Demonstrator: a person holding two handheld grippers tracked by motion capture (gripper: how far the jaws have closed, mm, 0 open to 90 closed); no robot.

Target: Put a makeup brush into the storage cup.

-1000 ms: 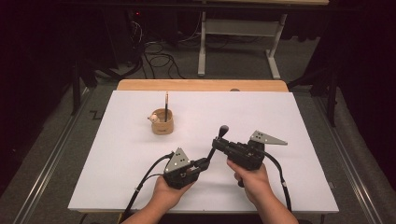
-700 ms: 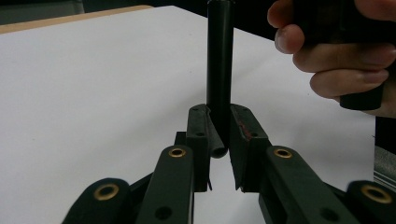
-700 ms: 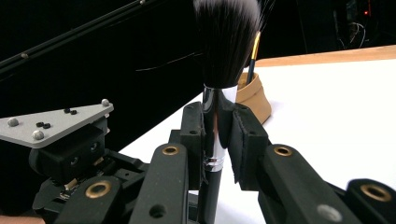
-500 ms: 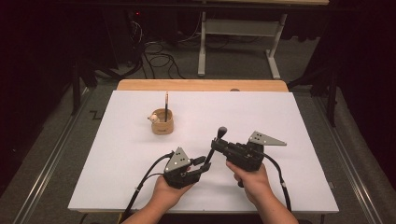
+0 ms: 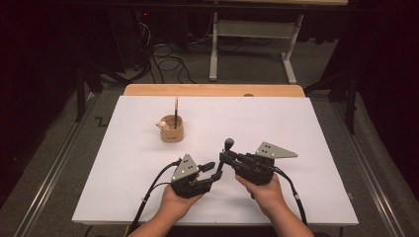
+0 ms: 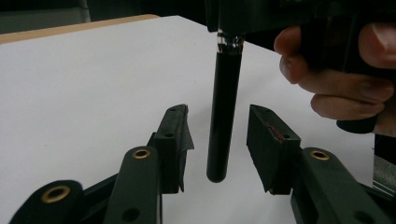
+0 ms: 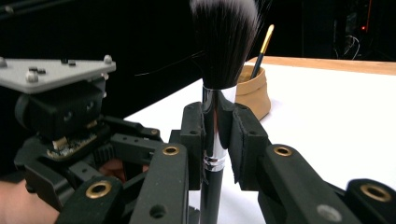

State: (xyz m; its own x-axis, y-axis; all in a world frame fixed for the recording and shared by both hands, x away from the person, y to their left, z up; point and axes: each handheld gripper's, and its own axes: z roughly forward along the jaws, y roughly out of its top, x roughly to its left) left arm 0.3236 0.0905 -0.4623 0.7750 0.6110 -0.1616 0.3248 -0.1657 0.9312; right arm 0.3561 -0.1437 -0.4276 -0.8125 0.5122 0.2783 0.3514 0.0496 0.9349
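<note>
Both forearms come in from the near edge of the white table (image 5: 123, 163), the hands side by side and close together; the left hand (image 5: 175, 200) wraps the left gripper (image 5: 210, 170), which points rightward toward its neighbour, and the right hand (image 5: 262, 190) holds the right gripper (image 5: 225, 160) pointing leftward, a grey three-cornered plate on top of each.

The right gripper's jaws are closed on a makeup brush (image 7: 219, 84), clamped at its shiny chrome ferrule so that the brush stands upright; the bristles are a dense, soft tuft, dark with pale tips, and below the ferrule runs a smooth, glossy black handle, round in section with a rounded end.

In the left gripper view that handle (image 6: 224, 116) hangs straight down between the left gripper's jaws, which stand apart on either side of it with a clear gap to each pad; the handle's tip is just above the table; the pads are matte black and blocky, on arms with brass-ringed pivots.

Farther up the table, well apart from the hands, stands a small tan cup (image 5: 171, 129), rounded and soft-looking, with a thin dark brush (image 5: 176, 111) standing in it and a pale knob at its rim.
</note>
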